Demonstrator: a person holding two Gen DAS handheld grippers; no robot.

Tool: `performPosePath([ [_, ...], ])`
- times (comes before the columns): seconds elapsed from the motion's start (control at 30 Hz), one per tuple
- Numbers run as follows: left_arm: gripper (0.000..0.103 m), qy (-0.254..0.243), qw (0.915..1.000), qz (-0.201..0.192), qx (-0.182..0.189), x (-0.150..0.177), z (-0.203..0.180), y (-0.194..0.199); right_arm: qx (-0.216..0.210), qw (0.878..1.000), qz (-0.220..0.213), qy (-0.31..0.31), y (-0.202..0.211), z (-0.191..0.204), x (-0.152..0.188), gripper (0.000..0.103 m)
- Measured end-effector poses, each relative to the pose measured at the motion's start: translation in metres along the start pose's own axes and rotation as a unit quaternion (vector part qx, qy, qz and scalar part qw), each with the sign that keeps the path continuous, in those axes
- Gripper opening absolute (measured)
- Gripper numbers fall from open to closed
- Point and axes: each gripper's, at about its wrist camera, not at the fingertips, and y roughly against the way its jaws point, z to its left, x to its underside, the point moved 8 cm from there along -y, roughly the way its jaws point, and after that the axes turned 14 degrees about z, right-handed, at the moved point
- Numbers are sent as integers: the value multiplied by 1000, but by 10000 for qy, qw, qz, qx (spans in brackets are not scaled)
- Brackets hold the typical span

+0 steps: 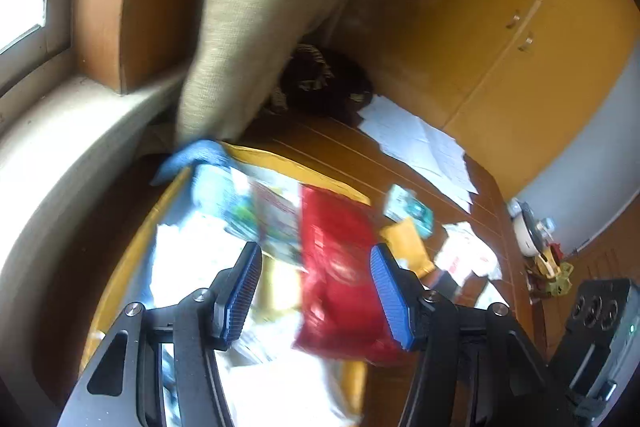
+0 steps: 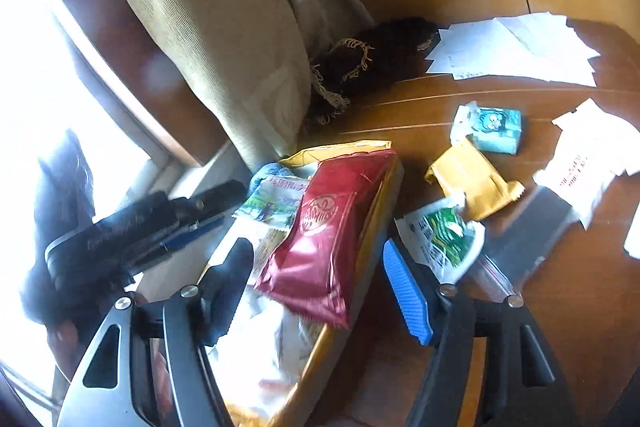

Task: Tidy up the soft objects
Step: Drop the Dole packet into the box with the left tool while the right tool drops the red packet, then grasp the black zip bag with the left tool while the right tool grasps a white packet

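Wooden table (image 2: 460,99), brown with pale inlay lines, stands against a cupboard wall; a beige cushion (image 2: 224,27) leans at its far left corner beside a bright window, with a dark fringed cloth (image 2: 360,67) bunched against it and white papers (image 2: 516,47) spread along the far edge.

Toward the near left edge sits a yellow box (image 2: 384,211), packed with soft packets: a red pouch (image 2: 320,235) lies on top, a printed packet (image 2: 272,199) and a blue cloth (image 2: 268,171) behind it, white bags nearer the camera. Loose on the table to the right are a teal tissue pack (image 2: 492,125), a yellow envelope (image 2: 472,183), a green-and-white sachet (image 2: 444,239) and a white bag (image 2: 584,163).

Both tools stand released. The left gripper (image 1: 316,291) hovers over the box with the red pouch under the gap, its pads clear of it. The right gripper (image 2: 320,291) likewise spans the pouch without pressing; its right finger is just beside the sachet.

The pouch looks settled in the box, so the step in hand seems to be fetching the next loose item. The sachet is nearest: approach low, pinch its flat body rather than a flimsy corner, and lift clear of the envelope it overlaps. Lay it flat on the pile, since the box is already heaped and slippery foil may slide off.
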Motion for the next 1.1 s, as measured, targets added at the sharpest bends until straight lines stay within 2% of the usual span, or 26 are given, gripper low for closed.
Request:
performPosePath([
  [0.07,60,-152,9998,43,83,11,-20,0,-66,9999,-81,39,15,-7,7,67],
  [0.23,63,-607,9977,172,262,37,-73,-17,125,9993,-305,-190,50,-48,19,67],
  [0.4,63,-743,9962,329,316,51,-110,-36,570,9941,-501,-774,88,-112,30,67],
  [0.53,63,-827,9954,443,198,57,-130,-52,917,9821,-719,-1477,116,-167,33,67],
  [0.63,63,-988,9937,521,101,59,-143,-62,974,9698,-863,-2061,128,-205,36,67],
  [0.73,63,-1106,9922,570,-76,58,-152,-72,1208,9595,-854,-2398,128,-232,37,67],
  [0.8,63,-1166,9913,604,-118,56,-156,-77,1233,9552,-682,-2603,121,-248,39,67],
  [0.93,63,-1251,9893,708,-237,53,-161,-94,1068,9499,-497,-2896,113,-270,45,66],
  [1.0,64,-1295,9880,778,-318,50,-162,-104,967,9506,-468,-2912,111,-273,48,58],
  [1.1,63,-1340,9858,924,-412,46,-165,-122,1039,9536,-435,-2793,107,-270,46,52],
])
